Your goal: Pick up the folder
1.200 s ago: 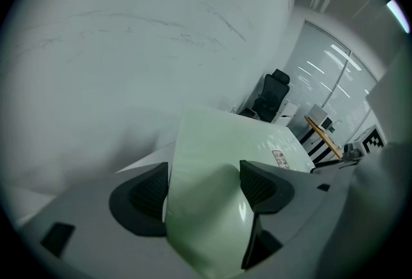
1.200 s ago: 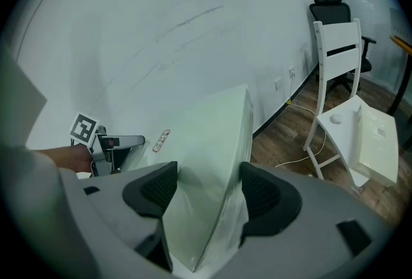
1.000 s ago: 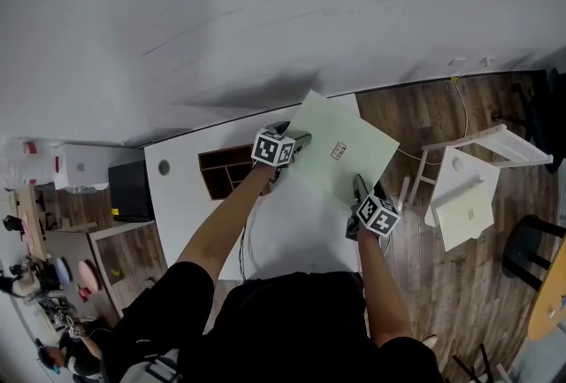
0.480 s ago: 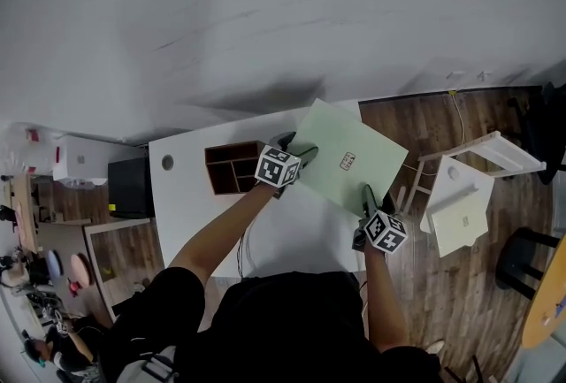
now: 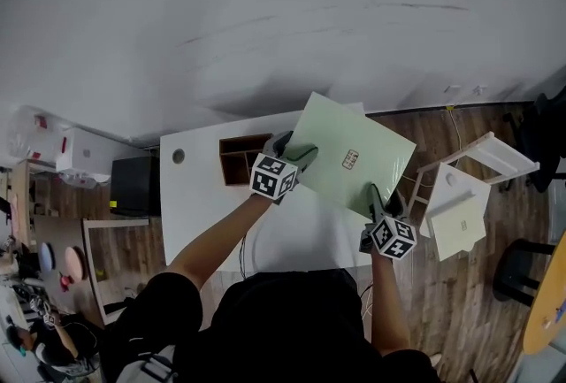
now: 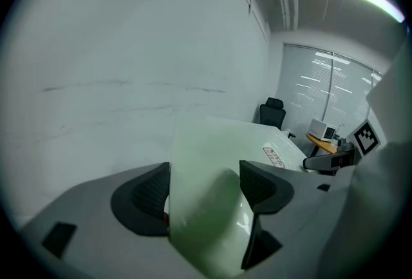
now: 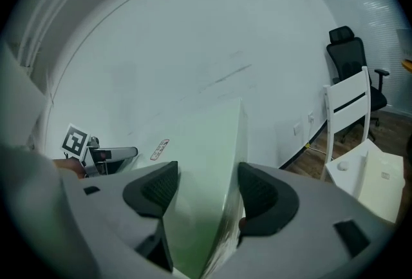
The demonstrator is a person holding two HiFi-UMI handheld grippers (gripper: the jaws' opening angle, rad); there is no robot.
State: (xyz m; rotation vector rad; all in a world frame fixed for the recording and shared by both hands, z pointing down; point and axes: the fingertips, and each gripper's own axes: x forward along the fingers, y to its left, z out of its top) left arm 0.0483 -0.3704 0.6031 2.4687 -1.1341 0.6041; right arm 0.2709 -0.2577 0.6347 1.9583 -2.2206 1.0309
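A pale green folder (image 5: 349,151) with a small label is held up in the air over the right end of the white table (image 5: 199,195), tilted. My left gripper (image 5: 299,151) is shut on the folder's left edge. My right gripper (image 5: 375,197) is shut on its near right edge. In the left gripper view the folder (image 6: 212,174) fills the gap between the jaws, with the right gripper (image 6: 325,160) visible beyond its far corner. In the right gripper view the folder (image 7: 206,168) stands edge-on between the jaws, and the left gripper (image 7: 112,154) shows at its other side.
A brown wooden organiser (image 5: 240,158) with compartments sits on the table by the wall. White chairs or stools (image 5: 464,195) stand on the wooden floor to the right. A black office chair (image 7: 347,62) is by the far wall. A black box (image 5: 134,187) lies left of the table.
Both grippers and the folder have shifted slightly right and upward in the head view. The folder sits higher over the table's right end, still held at both edges.
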